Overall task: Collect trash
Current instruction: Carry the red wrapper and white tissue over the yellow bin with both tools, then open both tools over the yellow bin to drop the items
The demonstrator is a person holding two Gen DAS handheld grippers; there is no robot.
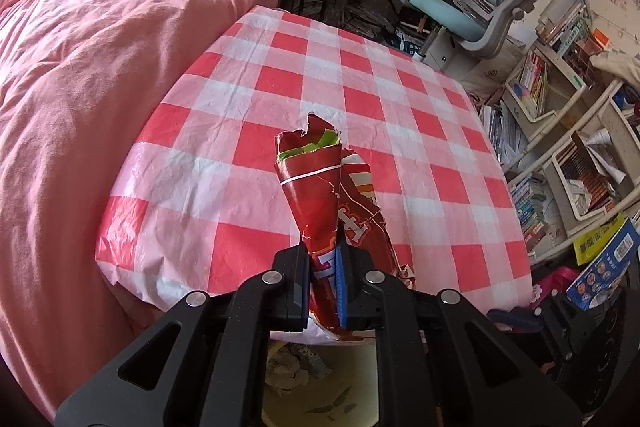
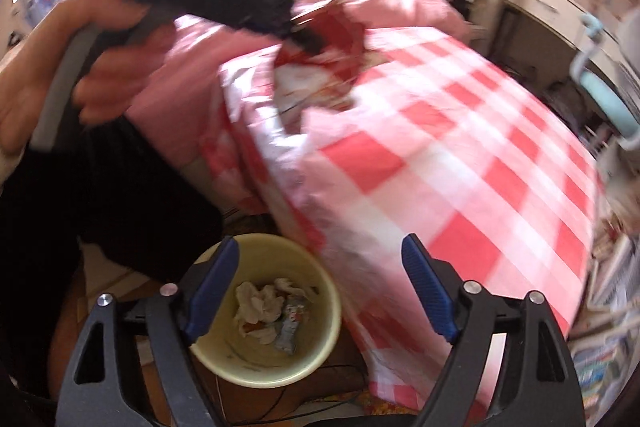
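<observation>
Left tool clamps the red wrapper over the counter, bin just below it; right tool gapes empty above that bin. Best swing the wrapper squarely over the rim before letting go.

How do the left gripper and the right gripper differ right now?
The left gripper is shut on a red wrapper; the right gripper is open and holds nothing. The left is over the checked tablecloth; the right is above the yellow bin. Both have blue pads.
</observation>
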